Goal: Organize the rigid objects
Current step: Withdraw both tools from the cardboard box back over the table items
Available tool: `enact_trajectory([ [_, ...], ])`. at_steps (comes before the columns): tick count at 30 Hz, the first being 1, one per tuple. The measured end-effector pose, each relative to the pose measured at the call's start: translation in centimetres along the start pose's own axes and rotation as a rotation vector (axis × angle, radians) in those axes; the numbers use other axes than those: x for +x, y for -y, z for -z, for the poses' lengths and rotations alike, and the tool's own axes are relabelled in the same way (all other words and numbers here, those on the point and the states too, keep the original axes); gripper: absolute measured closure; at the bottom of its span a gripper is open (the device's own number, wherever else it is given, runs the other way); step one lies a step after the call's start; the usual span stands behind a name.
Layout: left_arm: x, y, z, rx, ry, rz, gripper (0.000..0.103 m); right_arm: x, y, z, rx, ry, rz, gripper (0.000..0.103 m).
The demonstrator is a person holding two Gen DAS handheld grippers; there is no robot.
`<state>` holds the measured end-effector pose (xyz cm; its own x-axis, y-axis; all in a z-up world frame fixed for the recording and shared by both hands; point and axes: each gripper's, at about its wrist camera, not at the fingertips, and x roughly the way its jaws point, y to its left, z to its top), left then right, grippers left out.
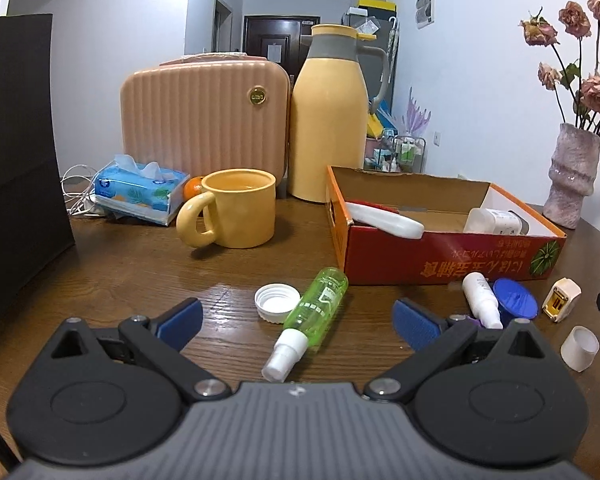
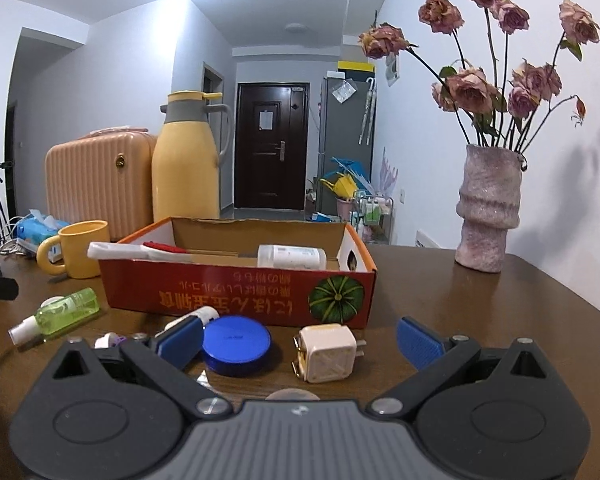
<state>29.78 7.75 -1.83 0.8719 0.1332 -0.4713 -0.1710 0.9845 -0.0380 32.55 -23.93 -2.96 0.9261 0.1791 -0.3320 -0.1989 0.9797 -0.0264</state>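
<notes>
A red cardboard box (image 1: 440,254) (image 2: 236,288) sits on the brown table and holds a white jar (image 2: 292,257) and a white-and-red item (image 1: 384,220). In front of it lie a green spray bottle (image 1: 316,306) (image 2: 66,310), a white lid (image 1: 276,303), a small white bottle (image 1: 480,298), a round blue case (image 1: 514,298) (image 2: 236,344), a white charger plug (image 1: 561,299) (image 2: 328,354) and a white cap (image 1: 579,348). My left gripper (image 1: 298,318) is open, the green bottle between its fingers. My right gripper (image 2: 300,340) is open around the blue case and plug.
A yellow mug (image 1: 232,214), a yellow thermos jug (image 1: 328,120), a pink ribbed case (image 1: 204,120), a tissue pack (image 1: 140,192) and an orange (image 1: 194,189) stand behind. A pink vase of dried roses (image 2: 488,216) stands at the right. A dark box (image 1: 16,152) stands at the left.
</notes>
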Motion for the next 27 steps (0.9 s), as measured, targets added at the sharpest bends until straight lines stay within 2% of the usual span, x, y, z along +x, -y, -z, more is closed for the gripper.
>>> enact_trajectory([
  [11, 0.4, 0.4, 0.4, 0.021, -0.02, 0.013, 0.0, 0.5, -0.6, 0.9, -0.006, -0.059, 0.017, 0.0],
  [17, 1.4, 0.4, 0.5, 0.019, -0.061, 0.011, 0.0, 1.2, -0.9, 1.2, -0.014, -0.096, 0.003, 0.001],
  [23, 2.2, -0.2, 0.6, 0.005, -0.083, -0.002, 0.0, 2.6, -2.0, 0.6, -0.006, -0.102, -0.086, 0.012],
  [27, 3.0, -0.7, 0.6, -0.008, -0.107, -0.007, 0.0, 4.9, -3.4, 0.2, -0.024, -0.149, -0.091, 0.022],
])
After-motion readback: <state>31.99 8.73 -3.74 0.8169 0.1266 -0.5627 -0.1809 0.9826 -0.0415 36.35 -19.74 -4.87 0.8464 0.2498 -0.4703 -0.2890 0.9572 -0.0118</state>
